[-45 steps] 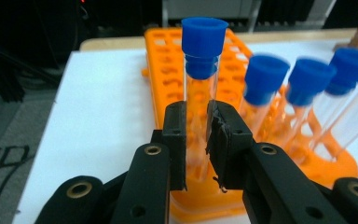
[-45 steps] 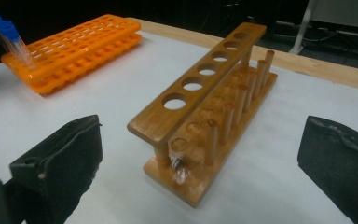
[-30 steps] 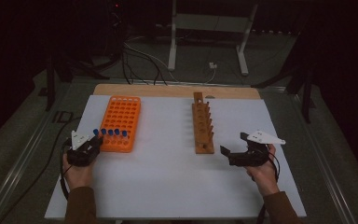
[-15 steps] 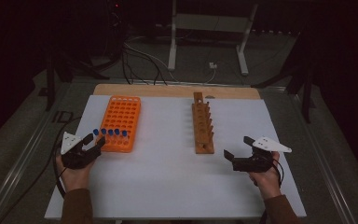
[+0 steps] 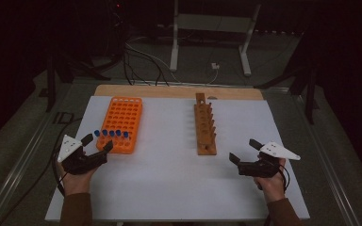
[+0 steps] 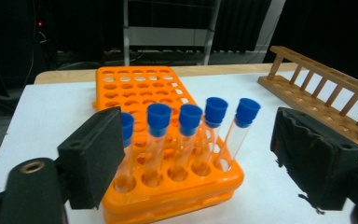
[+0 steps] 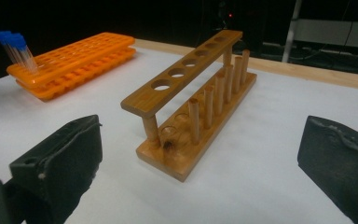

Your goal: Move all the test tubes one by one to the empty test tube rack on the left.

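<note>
Left tool (image 5: 98, 145) back, tubes (image 6: 186, 135) upright

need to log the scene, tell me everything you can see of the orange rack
The orange rack is a plastic-looking, two-tier grid of round holes, lying flat on the white table, left of the wooden rack. Five clear tubes with blue caps stand in its nearest row, some leaning; the other holes look empty. The open left tongs sit just in front, apart from it.

Five clear test tubes (image 6: 186, 140) with blue caps stand in the near row of the orange rack (image 5: 121, 123), left on the table, leaning slightly. Wooden rack (image 5: 204, 128), right of centre, holes empty, lies lengthwise near-to-far.
</note>
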`<state>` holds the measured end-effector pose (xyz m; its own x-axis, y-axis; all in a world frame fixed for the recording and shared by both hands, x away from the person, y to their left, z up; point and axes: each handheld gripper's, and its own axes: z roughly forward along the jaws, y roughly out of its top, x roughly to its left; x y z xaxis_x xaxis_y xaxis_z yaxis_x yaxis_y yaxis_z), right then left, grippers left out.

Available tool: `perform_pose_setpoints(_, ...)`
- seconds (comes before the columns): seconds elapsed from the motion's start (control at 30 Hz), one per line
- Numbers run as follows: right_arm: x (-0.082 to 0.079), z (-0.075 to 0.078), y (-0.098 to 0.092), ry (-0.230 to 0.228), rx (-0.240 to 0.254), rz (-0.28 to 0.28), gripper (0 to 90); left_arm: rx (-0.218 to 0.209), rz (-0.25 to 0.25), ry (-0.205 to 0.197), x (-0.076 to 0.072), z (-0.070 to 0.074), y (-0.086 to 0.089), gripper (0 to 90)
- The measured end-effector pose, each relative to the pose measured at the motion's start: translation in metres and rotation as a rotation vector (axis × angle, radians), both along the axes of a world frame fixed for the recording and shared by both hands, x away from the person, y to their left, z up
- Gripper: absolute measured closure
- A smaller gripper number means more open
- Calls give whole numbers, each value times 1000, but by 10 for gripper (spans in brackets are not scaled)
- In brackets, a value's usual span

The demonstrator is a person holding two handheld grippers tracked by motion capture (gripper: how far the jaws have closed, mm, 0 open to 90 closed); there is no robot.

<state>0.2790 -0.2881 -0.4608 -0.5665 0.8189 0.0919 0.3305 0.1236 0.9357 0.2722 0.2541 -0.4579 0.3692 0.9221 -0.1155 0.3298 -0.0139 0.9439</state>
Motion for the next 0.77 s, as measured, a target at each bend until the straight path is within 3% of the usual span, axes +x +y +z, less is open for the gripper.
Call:
perform_pose_setpoints(0.43,-6,0,-7,-26,37,-22,3,1,-30,-47,-10,9,-11,5)
perform_pose_setpoints(0.77,-6,-4,-8,-17,31,-28,3,-23,-12,-58,-12,10,-7,4)
